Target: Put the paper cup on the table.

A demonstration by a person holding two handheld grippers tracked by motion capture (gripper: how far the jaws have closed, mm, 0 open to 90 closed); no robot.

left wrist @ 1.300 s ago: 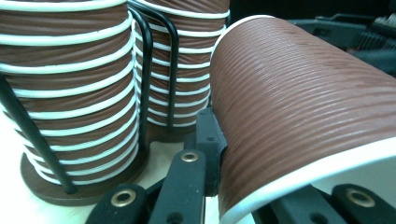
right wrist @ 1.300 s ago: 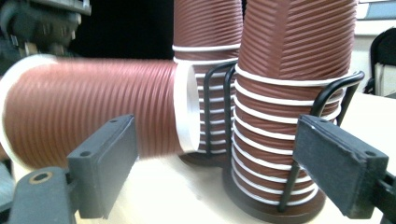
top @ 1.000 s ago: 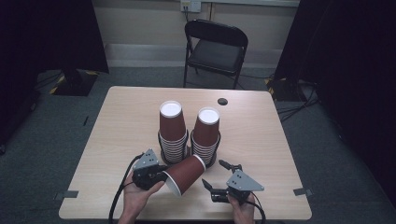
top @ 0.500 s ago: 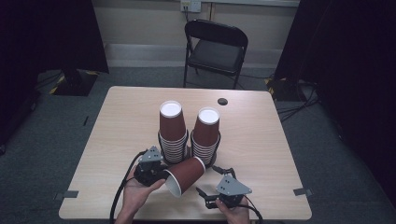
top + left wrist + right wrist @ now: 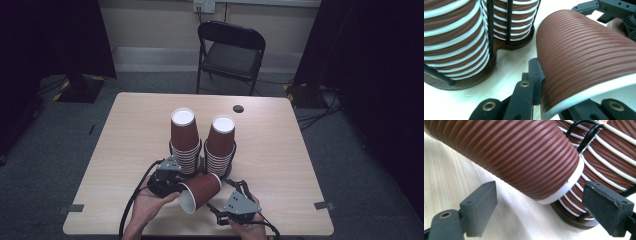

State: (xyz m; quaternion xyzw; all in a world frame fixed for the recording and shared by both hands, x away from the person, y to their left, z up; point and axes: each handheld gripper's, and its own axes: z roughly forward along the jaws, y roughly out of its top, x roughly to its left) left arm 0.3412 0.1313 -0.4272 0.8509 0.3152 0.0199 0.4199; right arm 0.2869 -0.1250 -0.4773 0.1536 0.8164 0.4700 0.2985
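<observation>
I keep the left gripper [image 5: 167, 182] clamped on the ribbed cup [image 5: 200, 191], tipped sideways near the front table [image 5: 300, 165] edge, so the right gripper [image 5: 222, 200], jaws apart, can take its base.

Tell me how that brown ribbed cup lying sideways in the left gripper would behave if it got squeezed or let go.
The ribbed cup looks like thin paper, so it is probably light and would dent under a hard squeeze. Its ridges likely help grip. Lying on its side, it would probably roll in a curve on the table.
</observation>
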